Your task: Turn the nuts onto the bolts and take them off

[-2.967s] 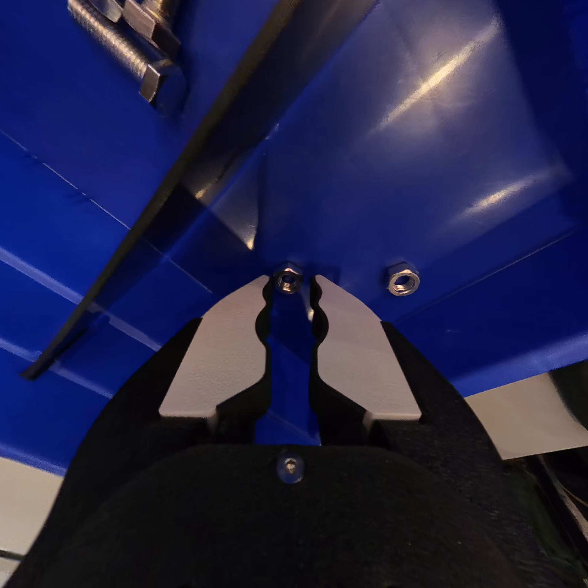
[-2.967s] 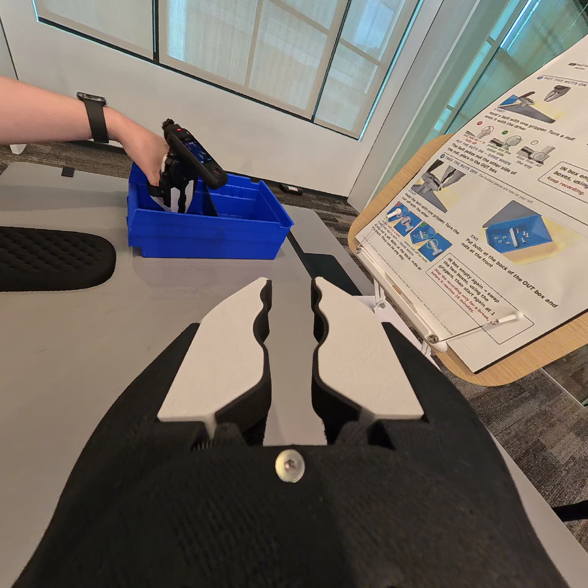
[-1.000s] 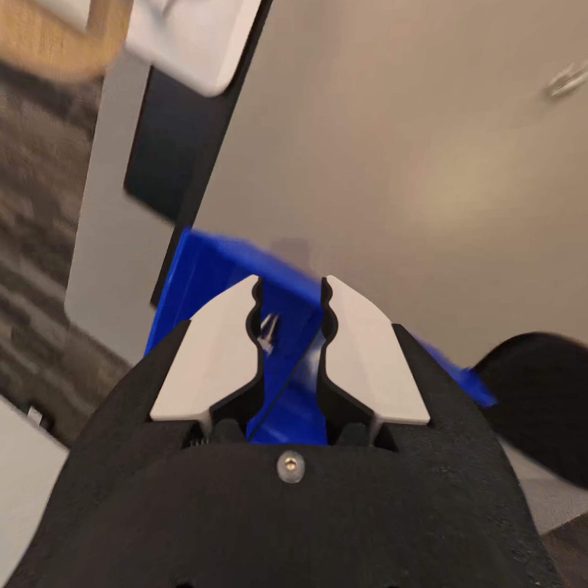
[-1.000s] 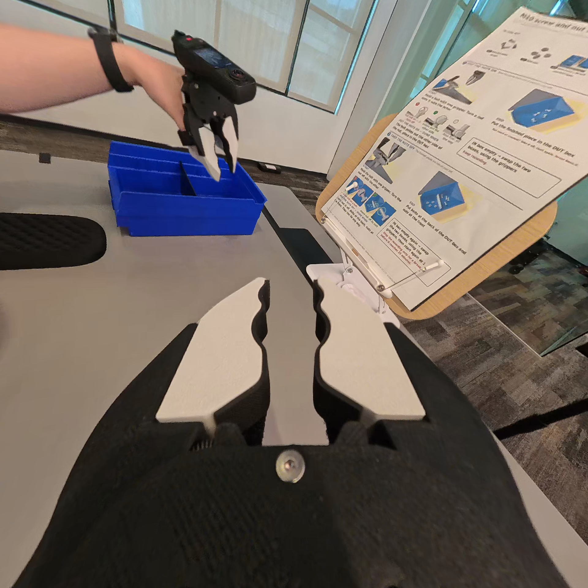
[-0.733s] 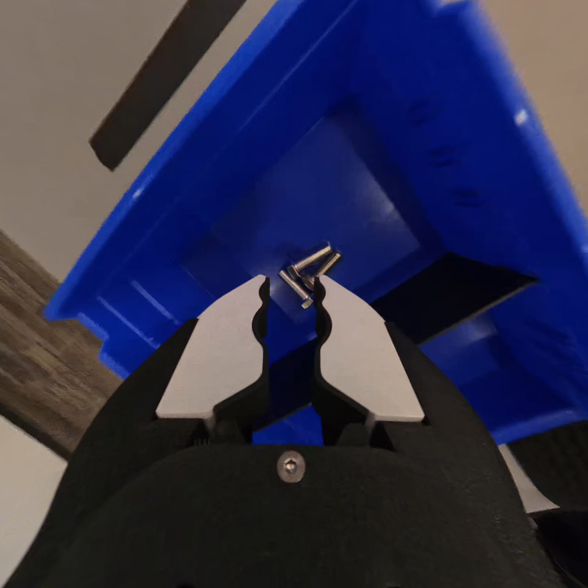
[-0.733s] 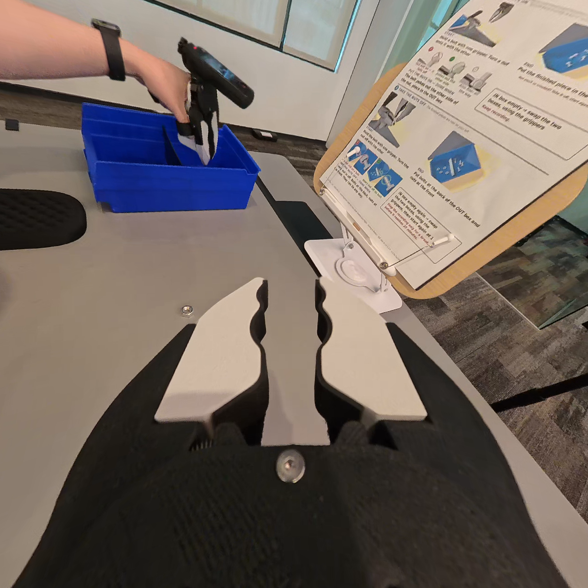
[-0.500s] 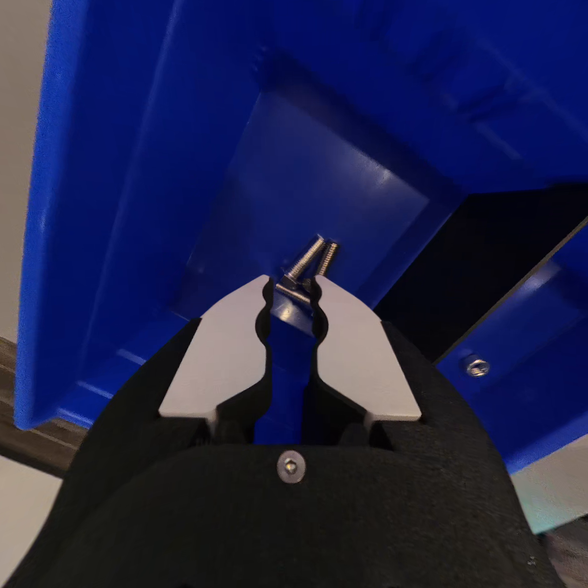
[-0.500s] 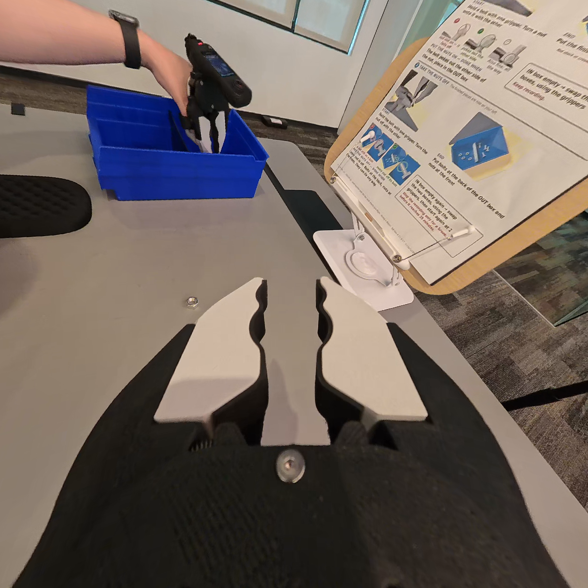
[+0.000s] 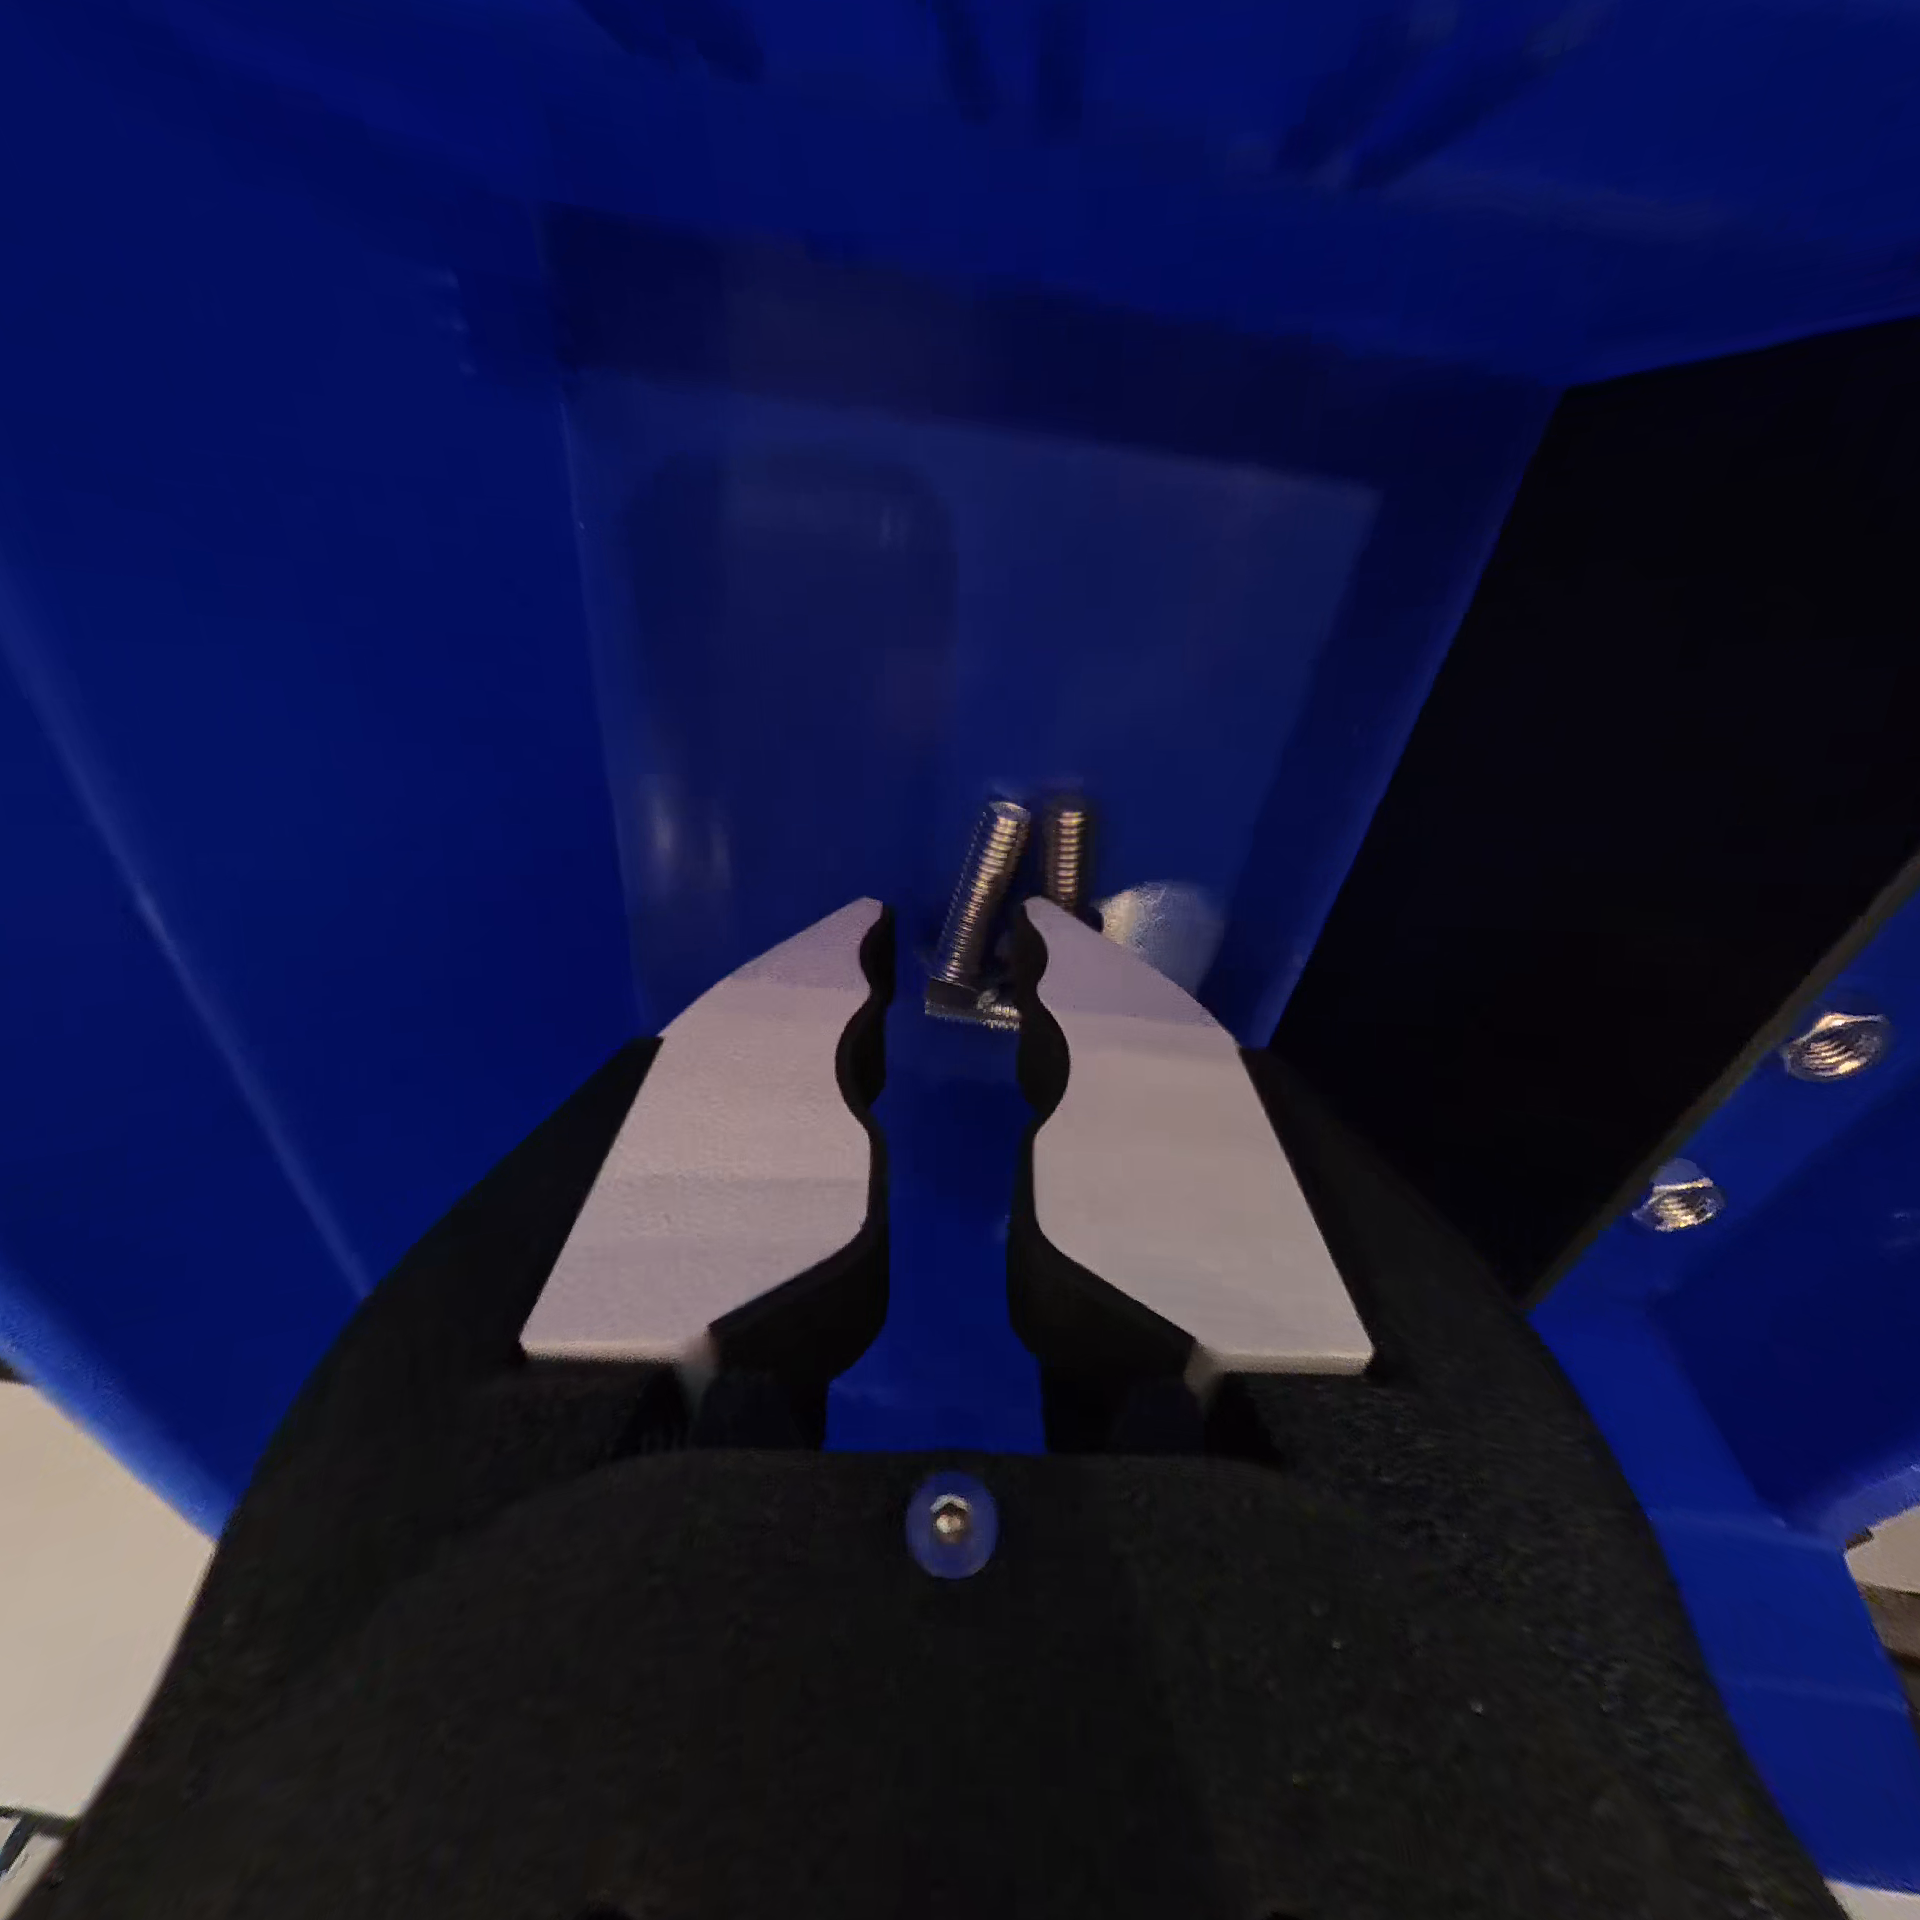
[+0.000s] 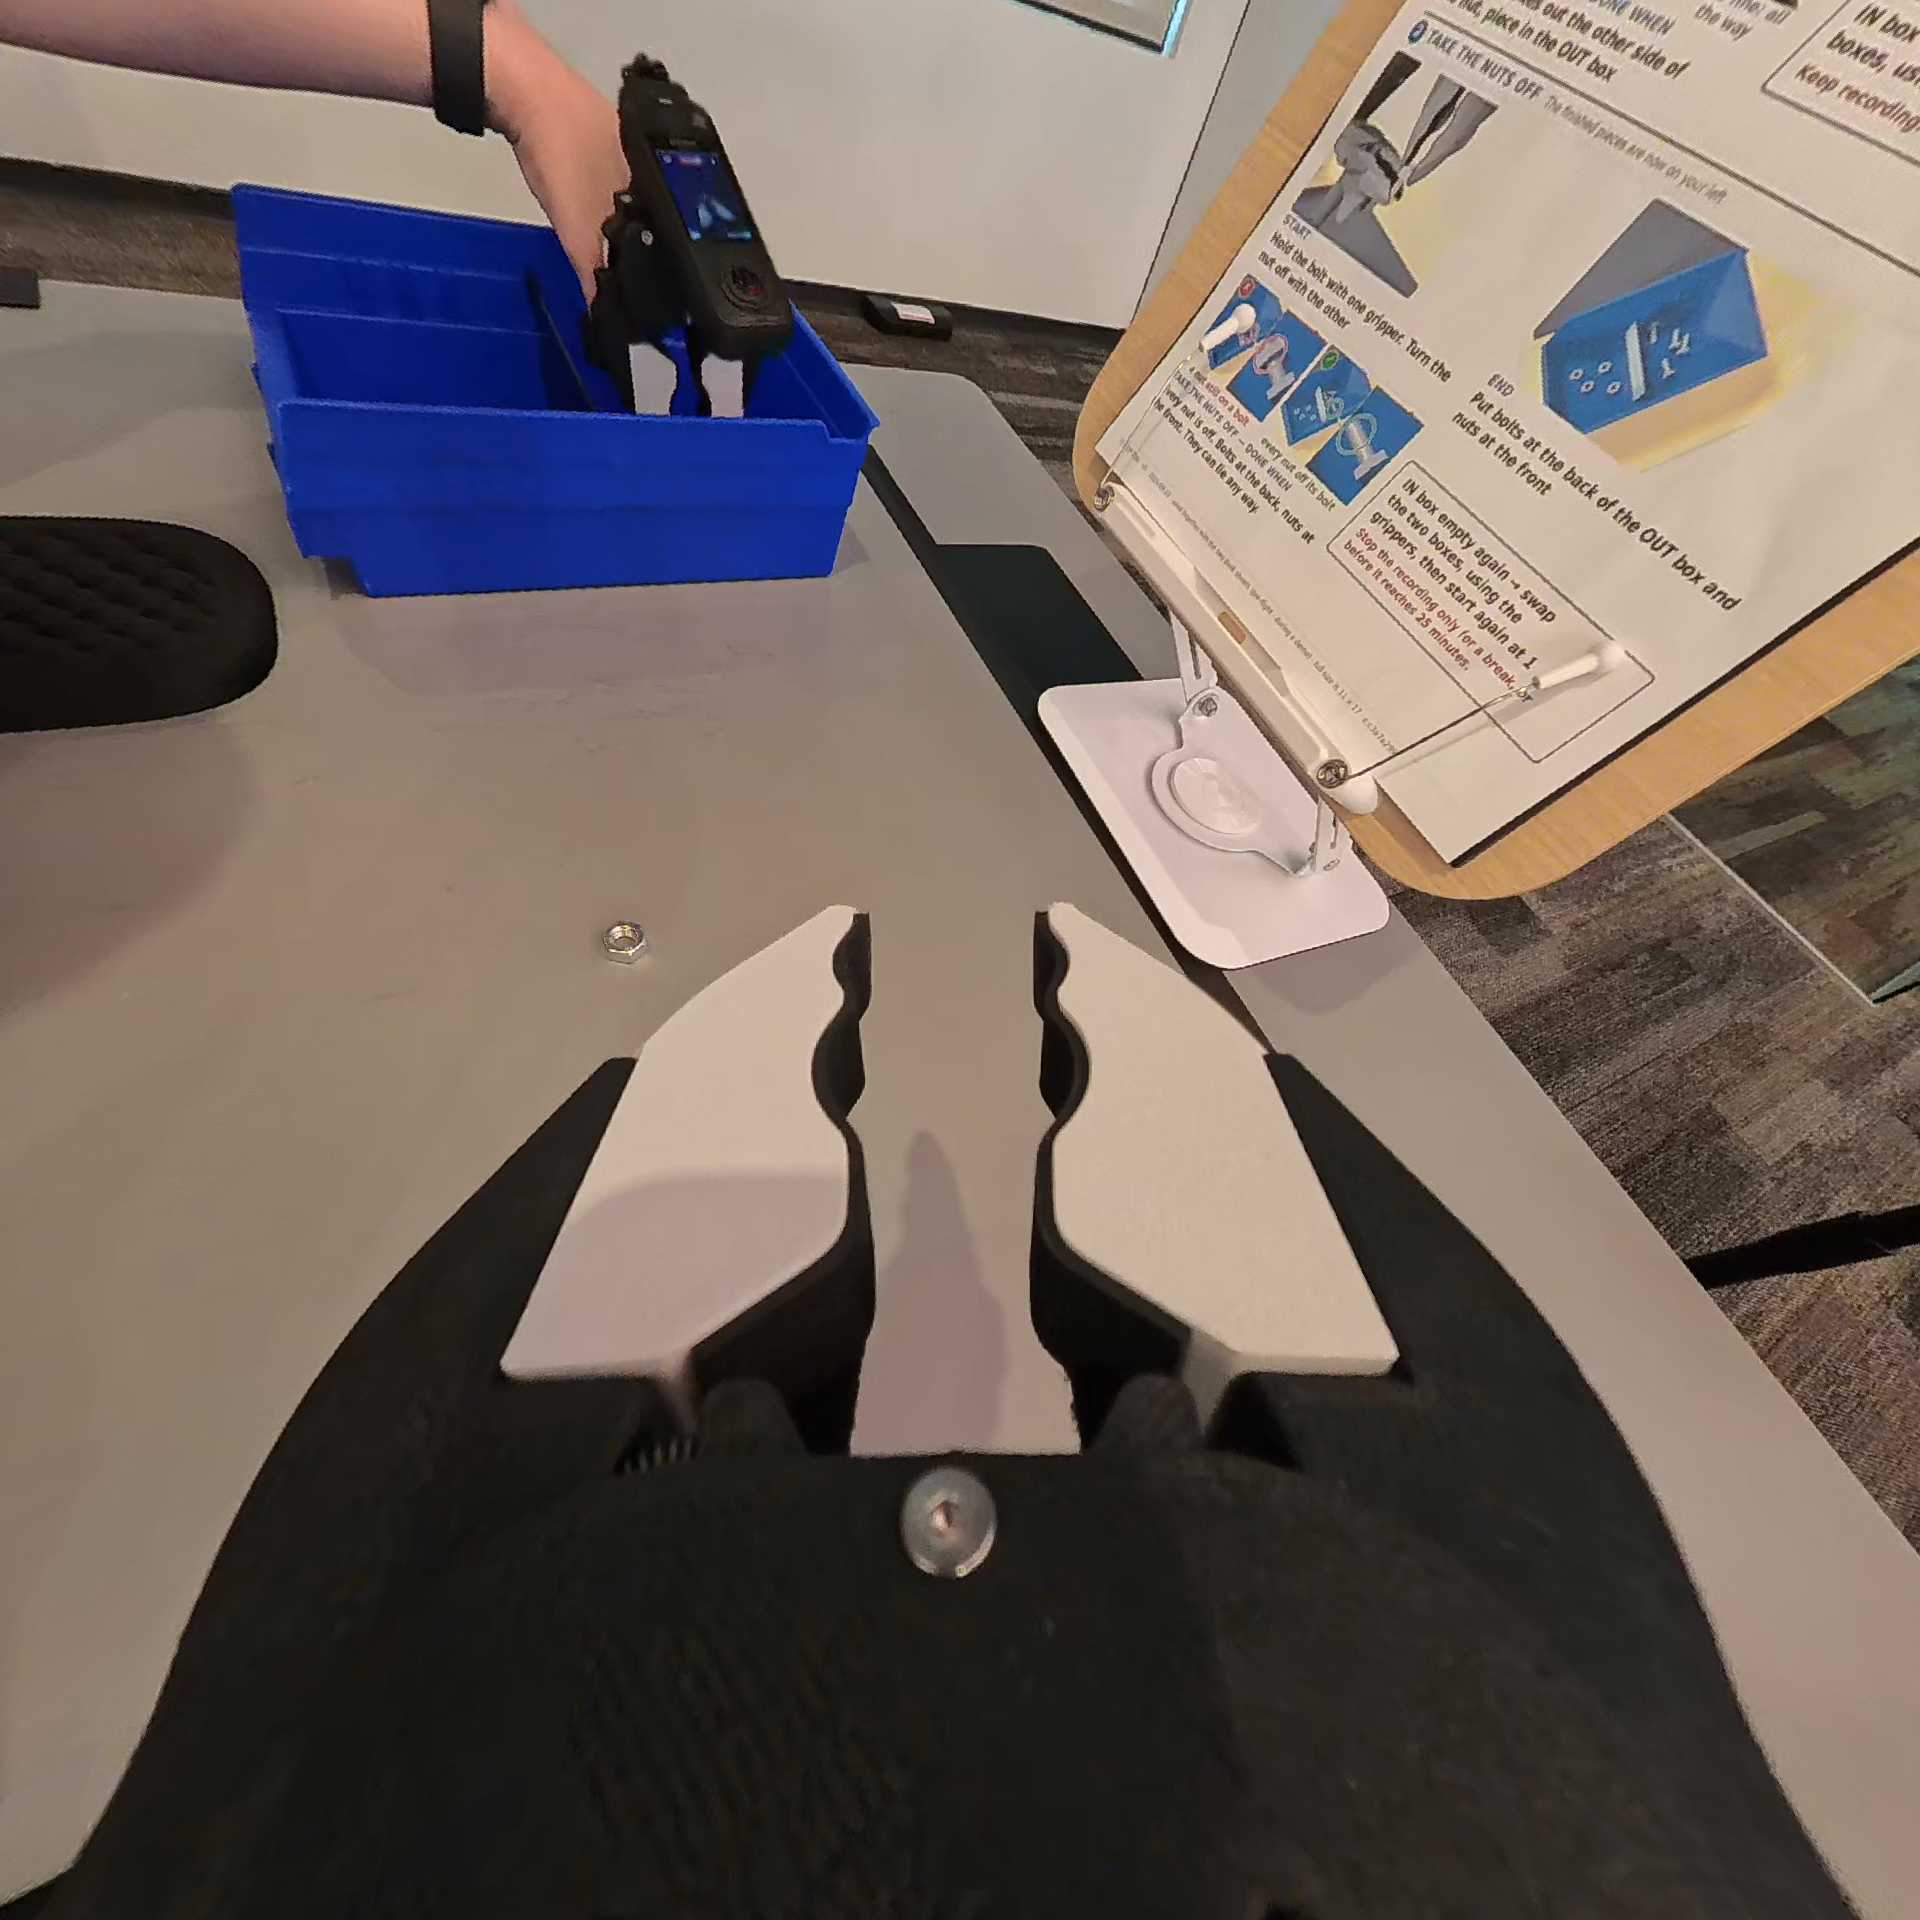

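left tool (image 9: 951, 920) has dropped closer over the bolts (image 9: 977, 904), tips apart; right tool (image 10: 948, 925) stays apart.

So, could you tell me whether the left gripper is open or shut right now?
Open. The left gripper shows a clear gap between its fingers, and the bolt lies just beyond the tips on the blue bin floor, ungripped.

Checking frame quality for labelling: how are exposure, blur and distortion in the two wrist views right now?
Left wrist view: dim inside the blue plastic bin, the steel bolts soft, hex nuts smeared at the edge. Right wrist view: bright, even, sharp; the small hex nut on the grey table is crisp, and fisheye bends the table edge.
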`<state>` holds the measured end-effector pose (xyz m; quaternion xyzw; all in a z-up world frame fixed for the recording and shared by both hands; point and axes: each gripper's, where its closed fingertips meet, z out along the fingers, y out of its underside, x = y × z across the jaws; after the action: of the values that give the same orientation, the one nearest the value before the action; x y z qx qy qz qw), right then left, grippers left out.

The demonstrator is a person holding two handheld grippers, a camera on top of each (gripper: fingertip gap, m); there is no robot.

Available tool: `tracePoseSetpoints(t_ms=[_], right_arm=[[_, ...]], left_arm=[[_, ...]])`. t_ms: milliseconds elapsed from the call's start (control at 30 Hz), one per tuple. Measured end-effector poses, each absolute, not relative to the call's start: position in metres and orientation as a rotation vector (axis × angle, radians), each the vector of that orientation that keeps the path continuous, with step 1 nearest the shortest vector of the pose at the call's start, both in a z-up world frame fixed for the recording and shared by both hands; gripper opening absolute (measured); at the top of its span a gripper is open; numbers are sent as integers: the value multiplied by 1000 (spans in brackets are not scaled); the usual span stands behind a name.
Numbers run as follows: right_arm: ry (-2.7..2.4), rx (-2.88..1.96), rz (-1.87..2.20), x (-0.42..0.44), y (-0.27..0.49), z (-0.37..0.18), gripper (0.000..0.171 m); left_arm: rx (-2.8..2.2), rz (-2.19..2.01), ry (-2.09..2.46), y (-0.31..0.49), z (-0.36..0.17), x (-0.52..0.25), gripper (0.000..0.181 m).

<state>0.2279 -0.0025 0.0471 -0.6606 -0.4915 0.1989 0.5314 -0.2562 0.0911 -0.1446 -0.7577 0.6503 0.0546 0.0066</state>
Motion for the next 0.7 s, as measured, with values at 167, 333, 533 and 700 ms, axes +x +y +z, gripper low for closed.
tracePoseSetpoints(t_ms=[167, 333, 533, 700], right_arm=[[-1174, -1585, 490, 227, 0, 44, 30], [-1174, -1569, 493, 226, -1, 48, 30], [-1097, -1416, 550, 201, -8, 81, 29], [-979, -1271, 840, 141, -33, 112, 29]], left_arm=[[-2410, 174, 2070, 88, -154, -260, 10], [-2344, 230, 1891, 102, -133, -257, 10], [-2065, -255, 1170, 102, 9, -167, 10], [-1778, -841, 1098, 15, 70, -20, 9]])
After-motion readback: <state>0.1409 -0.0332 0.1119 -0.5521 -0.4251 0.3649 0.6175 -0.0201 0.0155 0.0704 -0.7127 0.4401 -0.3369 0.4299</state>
